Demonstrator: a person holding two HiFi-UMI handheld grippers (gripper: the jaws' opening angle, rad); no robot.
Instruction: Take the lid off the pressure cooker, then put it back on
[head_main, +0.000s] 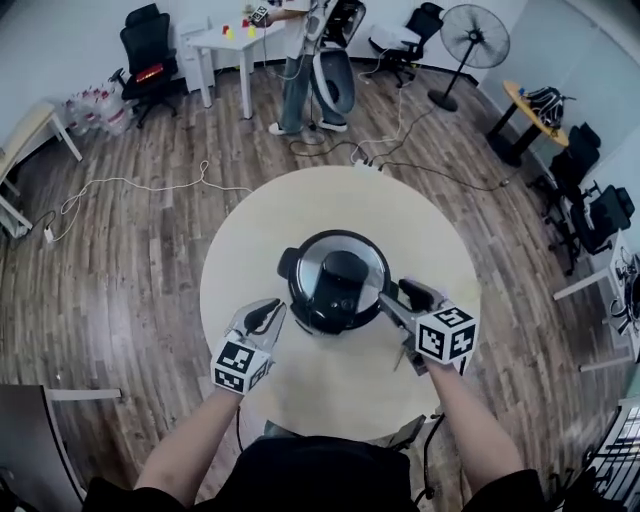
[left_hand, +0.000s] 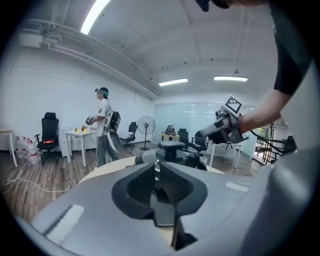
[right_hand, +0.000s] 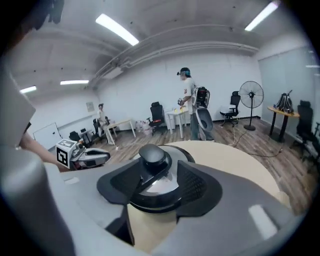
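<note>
The pressure cooker (head_main: 335, 280), black with a shiny steel lid (head_main: 312, 268) and a black top handle, stands in the middle of the round beige table (head_main: 330, 205); the lid sits on it. My left gripper (head_main: 272, 310) hovers just left of the cooker, jaws shut with nothing between them; its own view shows the cooker (left_hand: 172, 152) straight beyond its tips (left_hand: 156, 170). My right gripper (head_main: 392, 298) is at the cooker's right side, jaws open. In the right gripper view the lid's knob (right_hand: 152, 154) shows through the gap (right_hand: 160, 175), untouched.
A person (head_main: 298, 60) stands at a white table (head_main: 215, 40) across the room. A standing fan (head_main: 472, 40), office chairs (head_main: 145, 55) and floor cables (head_main: 130, 185) surround the round table. A small round side table (head_main: 535, 115) is at the far right.
</note>
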